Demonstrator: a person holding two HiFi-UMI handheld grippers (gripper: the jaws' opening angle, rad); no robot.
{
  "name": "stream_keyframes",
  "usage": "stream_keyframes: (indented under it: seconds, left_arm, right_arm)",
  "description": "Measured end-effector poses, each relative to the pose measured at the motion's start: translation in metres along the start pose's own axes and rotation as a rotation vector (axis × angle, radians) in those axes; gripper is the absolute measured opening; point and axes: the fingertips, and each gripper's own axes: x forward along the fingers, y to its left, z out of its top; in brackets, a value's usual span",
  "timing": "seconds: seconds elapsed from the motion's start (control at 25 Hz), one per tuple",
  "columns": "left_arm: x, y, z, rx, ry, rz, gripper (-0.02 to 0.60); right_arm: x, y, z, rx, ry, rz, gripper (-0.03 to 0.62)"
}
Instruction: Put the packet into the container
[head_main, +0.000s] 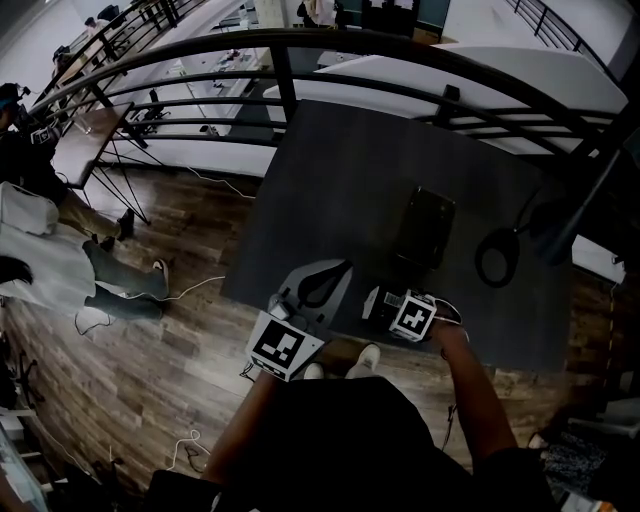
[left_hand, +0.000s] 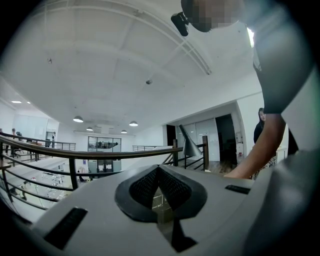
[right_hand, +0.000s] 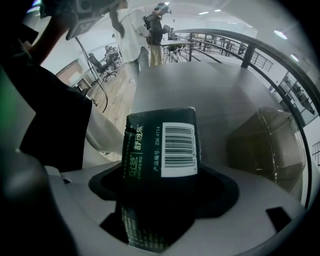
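A dark green packet (right_hand: 162, 150) with a white barcode label stands upright between the jaws of my right gripper (right_hand: 161, 186), which is shut on it. The clear, dark-tinted container (right_hand: 265, 145) sits on the grey table to the right of the packet, a short way ahead. In the head view the container (head_main: 428, 228) lies beyond my right gripper (head_main: 383, 300), which is at the table's near edge. My left gripper (head_main: 322, 282) is beside it to the left, tilted upward. Its jaws (left_hand: 158, 172) are shut with nothing between them, aimed at the ceiling.
The dark grey table (head_main: 340, 180) stands against a curved black railing (head_main: 300, 45) over a lower floor. A black ring-shaped base with a pole (head_main: 497, 257) rests on the table right of the container. A person (head_main: 40, 270) is on the wooden floor at the left.
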Motion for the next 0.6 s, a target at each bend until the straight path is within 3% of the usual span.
stream_keyframes:
  seconds: [0.24, 0.6]
  left_arm:
    - [0.009, -0.001, -0.004, 0.015, -0.006, -0.027, 0.005]
    - [0.030, -0.014, 0.006, 0.015, -0.033, -0.078, 0.006]
  right_arm:
    - [-0.038, -0.024, 0.021, 0.143, -0.080, -0.061, 0.403]
    - [-0.122, -0.077, 0.040, 0.426, -0.293, -0.110, 0.403]
